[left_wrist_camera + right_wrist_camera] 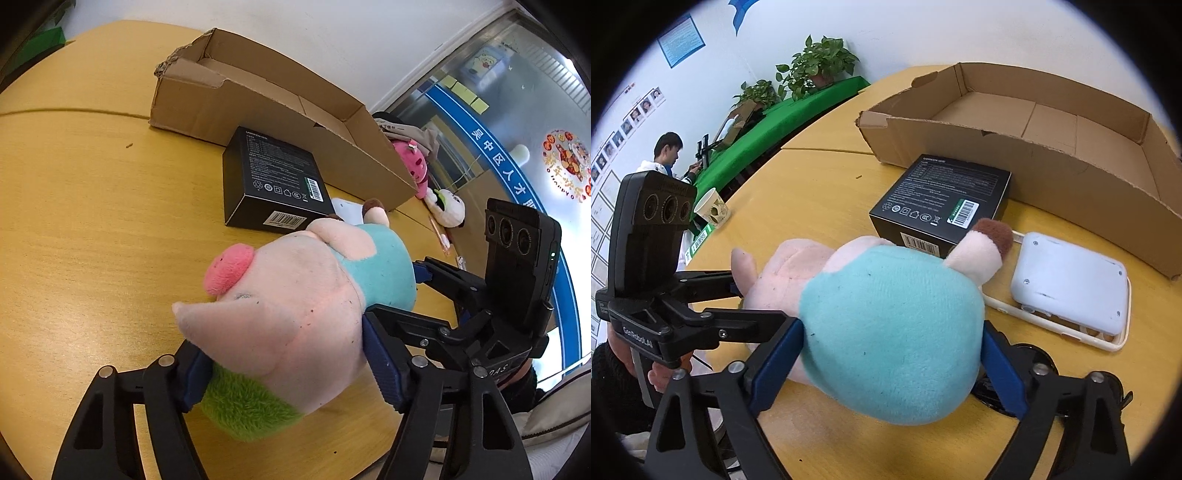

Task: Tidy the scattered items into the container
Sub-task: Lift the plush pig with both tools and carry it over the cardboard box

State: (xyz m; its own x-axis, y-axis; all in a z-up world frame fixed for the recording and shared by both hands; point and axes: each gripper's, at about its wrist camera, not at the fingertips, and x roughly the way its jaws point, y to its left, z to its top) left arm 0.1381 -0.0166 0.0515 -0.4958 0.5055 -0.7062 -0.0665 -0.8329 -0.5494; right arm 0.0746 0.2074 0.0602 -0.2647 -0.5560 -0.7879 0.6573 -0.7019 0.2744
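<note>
Both grippers are sitting right on the plush pig (295, 306), one at each end. Left gripper (288, 369) is straddling the pig's head, blue pads (382, 365) pressing into the pink fabric on either side, so its jaws are pinching the head, with the green fuzzy bit tucked just under the near pad. Right gripper (890, 354) is doing the same at the other end: its jaws are squeezing the teal belly, and the blue pads (775, 362) are denting the plush on both sides. No earlier picture to compare, so that's just how it's looking.

Pig is lying on its side on the yellow wooden bench (92, 229), toward the near edge, snout pointing out to the left in the left wrist view. One brown-tipped foot is sticking up toward the black box (942, 206), which is resting flat just behind the pig. Beside that box, a pale blue device (1071, 277) is lying on a cream tray (1115, 341), close to the pig's foot.

Cardboard box (1034, 122) is sitting open further back on the bench, just past the black box, with torn flaps and bare cardboard showing inside. Pig is still outside it.

Off past the bench's far edge, a person (666, 155) is standing by a green-covered shelf with potted plants (816, 62), and a paper cup (713, 210) is perched near the bench's left edge.
</note>
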